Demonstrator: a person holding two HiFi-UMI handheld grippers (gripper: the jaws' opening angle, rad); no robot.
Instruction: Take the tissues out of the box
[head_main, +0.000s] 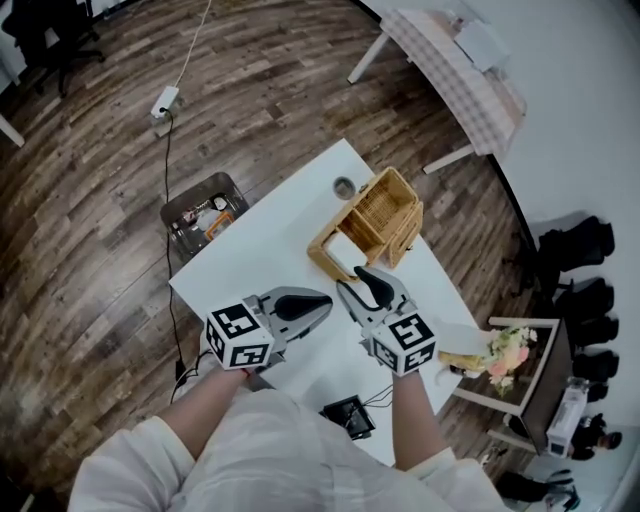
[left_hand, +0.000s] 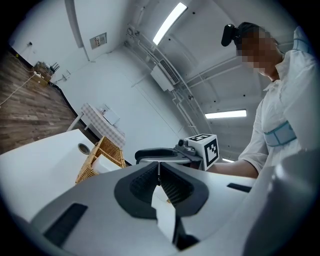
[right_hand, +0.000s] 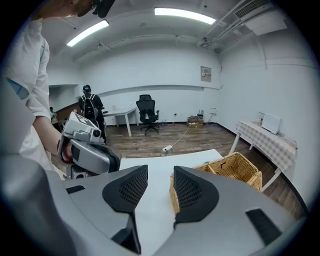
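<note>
A wicker box (head_main: 372, 222) stands on the white table (head_main: 270, 250), with a white tissue (head_main: 344, 250) showing at its near end. My right gripper (head_main: 351, 281) hovers open just in front of the box, with nothing between its pads. In the right gripper view its jaws (right_hand: 160, 174) frame the table and the edge of the box (right_hand: 235, 170). My left gripper (head_main: 327, 300) is beside it to the left, above the table. Its jaws (left_hand: 159, 167) are shut tip to tip and I see nothing held. The box (left_hand: 97, 155) and the right gripper (left_hand: 155, 152) lie ahead of them.
A small round cup (head_main: 344, 187) sits behind the box. A black device (head_main: 348, 415) lies near the table's front edge. On the floor are a metal crate (head_main: 205, 212) and a power strip (head_main: 165, 100). A cloth-covered table (head_main: 450, 60) stands far right. A person (right_hand: 90, 107) stands in the background.
</note>
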